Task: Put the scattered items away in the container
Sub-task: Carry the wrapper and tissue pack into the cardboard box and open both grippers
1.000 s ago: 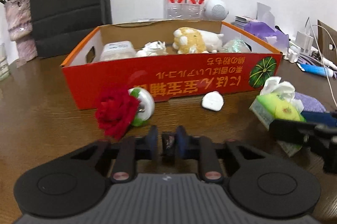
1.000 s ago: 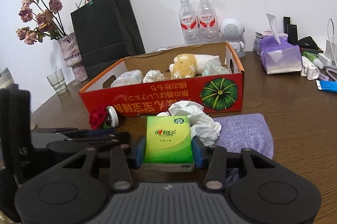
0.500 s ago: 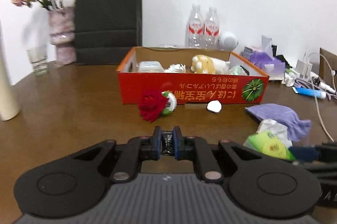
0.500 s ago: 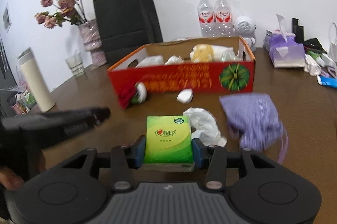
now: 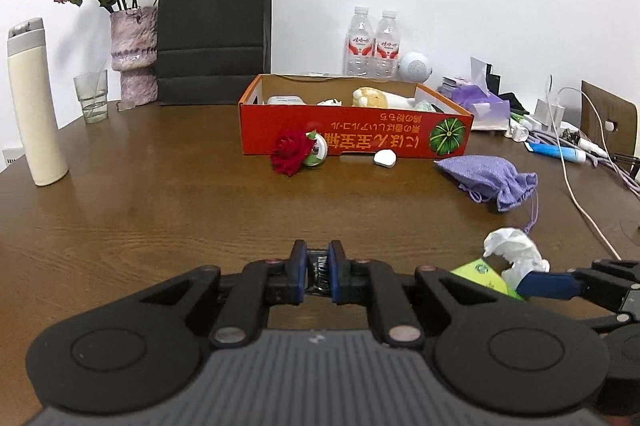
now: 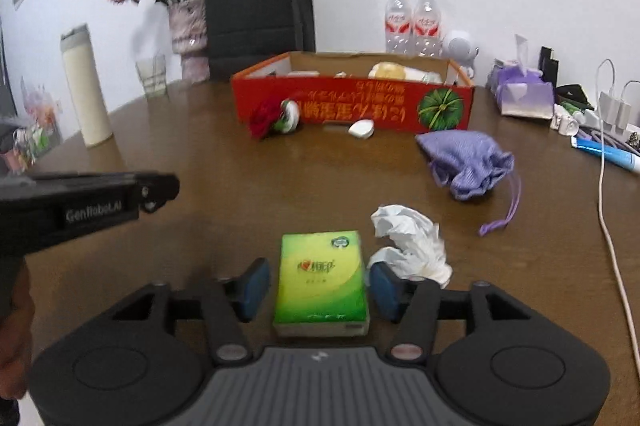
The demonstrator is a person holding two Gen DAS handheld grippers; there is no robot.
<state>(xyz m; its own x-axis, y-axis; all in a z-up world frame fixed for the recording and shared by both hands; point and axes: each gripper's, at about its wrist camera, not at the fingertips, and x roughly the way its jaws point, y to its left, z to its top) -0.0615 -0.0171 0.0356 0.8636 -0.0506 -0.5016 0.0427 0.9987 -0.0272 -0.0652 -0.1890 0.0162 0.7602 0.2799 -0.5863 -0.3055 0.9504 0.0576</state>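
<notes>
One red cardboard box (image 5: 352, 140) printed with a green pumpkin stands open-topped toward the far side of the brown wooden bench (image 5: 160, 210); several things already lie inside it, among them one yellow-and-white plush toy (image 5: 380, 98).

Five loose items lie outside the box. One red fabric rose (image 5: 291, 156) with a white-and-green round base and one small white pebble-shaped case (image 5: 385, 158) sit just in front of the box's front wall. One lilac drawstring cloth pouch (image 6: 464, 162) lies off the box's right front corner, one crumpled white tissue (image 6: 412, 242) nearer the cameras, and one green pocket tissue pack (image 6: 322, 282) just beside it.

The right hand-held gripper (image 6: 318, 290) has just been opening: its blue pads (image 6: 254, 286) stand on either side of the green pack with a gap at each side, so the pack lies free on the bench between them. The left hand-held gripper (image 5: 318, 272) is closed, its pads nearly together on a small dark object I cannot identify.

Behind the box stand two clear water bottles (image 5: 372, 42), one black paper bag (image 5: 214, 30), one vase of dried roses (image 5: 134, 54), one glass (image 5: 91, 96) and one cream flask (image 5: 34, 102).

The wide stretch of bench between both grippers and the box is open. The right edge is crowded with cables, chargers and one purple tissue box (image 6: 524, 94).
</notes>
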